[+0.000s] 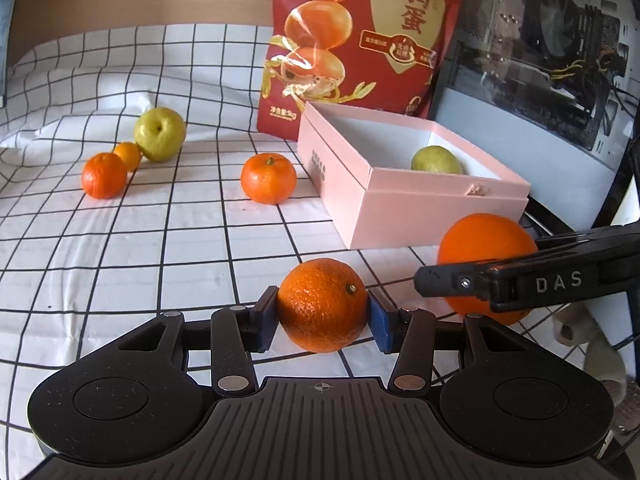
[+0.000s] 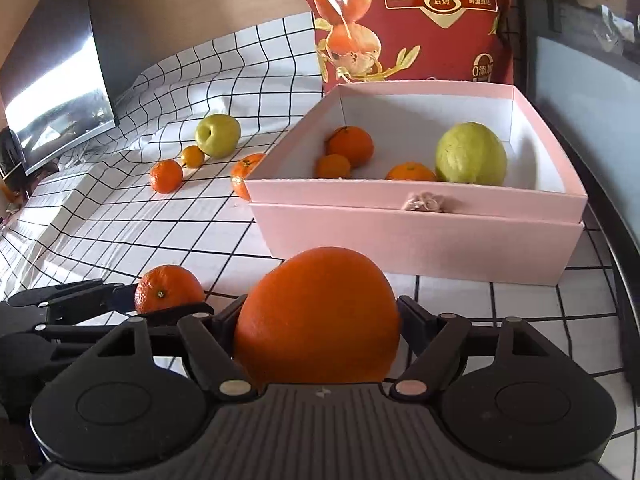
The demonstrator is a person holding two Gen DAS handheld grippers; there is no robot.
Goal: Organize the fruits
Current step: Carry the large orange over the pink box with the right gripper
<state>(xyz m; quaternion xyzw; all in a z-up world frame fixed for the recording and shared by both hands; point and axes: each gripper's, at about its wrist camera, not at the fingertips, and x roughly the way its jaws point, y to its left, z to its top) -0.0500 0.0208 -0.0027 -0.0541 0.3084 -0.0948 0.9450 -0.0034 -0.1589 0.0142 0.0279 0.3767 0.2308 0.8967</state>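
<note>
Fruits are lying close to us and farther away. We are pinching a small orange (image 1: 322, 304) between the blue pads of our left tongs (image 1: 323, 312), low over the checked cloth (image 1: 120, 248) on the surface. We are holding a big orange (image 2: 318, 320) inside our right tongs (image 2: 320, 332), but we cannot tell if they are squeezing it. Just past it, the pink box (image 2: 420, 240) is sitting open with three little oranges (image 2: 351, 146) and a green fruit (image 2: 470, 154) inside. Farther off to the left, one orange (image 1: 268, 178) is lying alone. Beyond it, two more oranges (image 1: 104, 175) are lying beside a green apple (image 1: 160, 134). Behind the box, a red bag (image 1: 360, 40) is standing up.
</note>
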